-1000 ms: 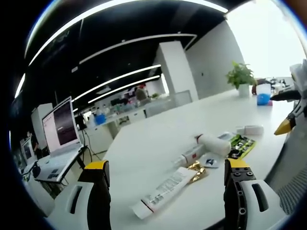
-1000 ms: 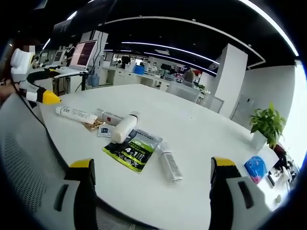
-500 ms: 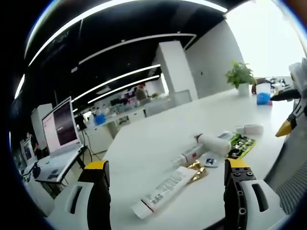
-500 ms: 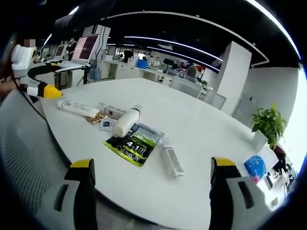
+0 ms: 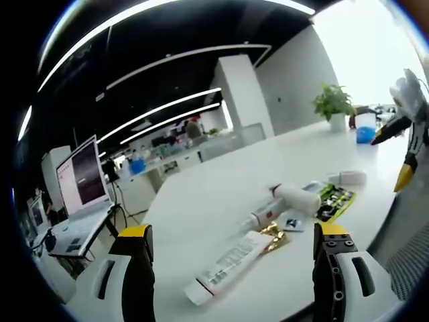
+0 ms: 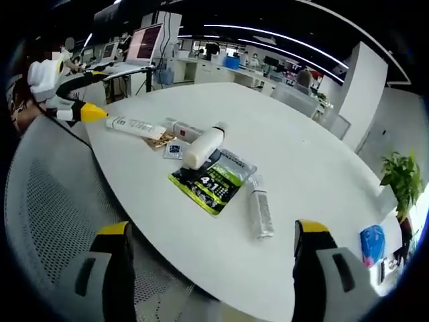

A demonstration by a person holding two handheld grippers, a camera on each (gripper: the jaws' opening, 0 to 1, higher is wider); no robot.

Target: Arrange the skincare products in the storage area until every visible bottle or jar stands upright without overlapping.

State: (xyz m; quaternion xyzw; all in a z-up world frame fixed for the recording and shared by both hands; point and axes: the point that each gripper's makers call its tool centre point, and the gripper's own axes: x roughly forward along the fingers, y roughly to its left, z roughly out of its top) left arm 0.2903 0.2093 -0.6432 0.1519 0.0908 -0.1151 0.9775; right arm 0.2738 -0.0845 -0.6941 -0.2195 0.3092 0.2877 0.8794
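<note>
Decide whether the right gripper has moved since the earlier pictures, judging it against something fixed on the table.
Yes. In the left gripper view, the right gripper has risen: its dark jaw now reaches up beside the blue cup, higher than before.

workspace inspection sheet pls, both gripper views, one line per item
surface: white table, round-edged, bare apart from one cluster of things
job's things: all lying flat, none upright: white bottle resting partly on the green sachet; long white tube; smaller tube; slim bottle apart from the rest
clutter: gold packet and small sachet among the tubes
grippers: left gripper and right gripper both open, holding nothing, back from the table edge
cables: dark cable running from the left gripper across the chair
surroundings: grey mesh chair, open laptop, potted plant, blue thing; open office with ceiling light strips
</note>
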